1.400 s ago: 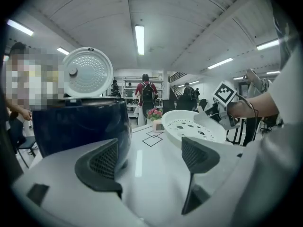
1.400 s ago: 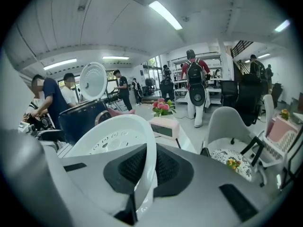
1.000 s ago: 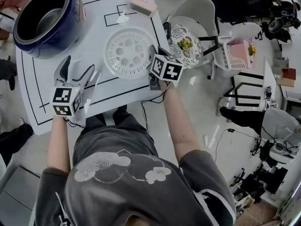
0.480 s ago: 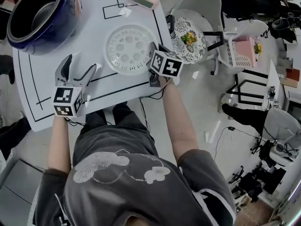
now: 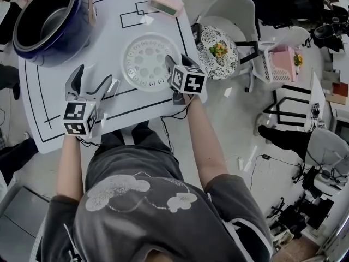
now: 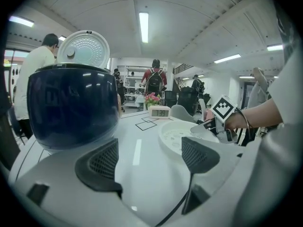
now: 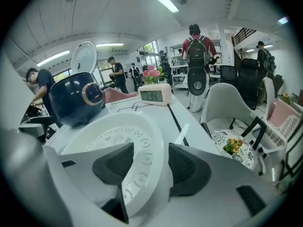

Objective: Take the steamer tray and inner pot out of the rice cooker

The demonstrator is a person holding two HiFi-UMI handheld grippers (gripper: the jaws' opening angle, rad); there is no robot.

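Straddling steamer tray (image 5: 144,59) rim, right gripper (image 5: 177,64) jaws just opened, not gripping; left gripper (image 5: 94,78) jaws wide, empty.

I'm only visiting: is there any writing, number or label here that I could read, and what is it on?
"7:39", only just legible, on the clock.
Faint letters on the rice cooker: too blurred to read.
Marker cubes: black-and-white square patterns, no words.
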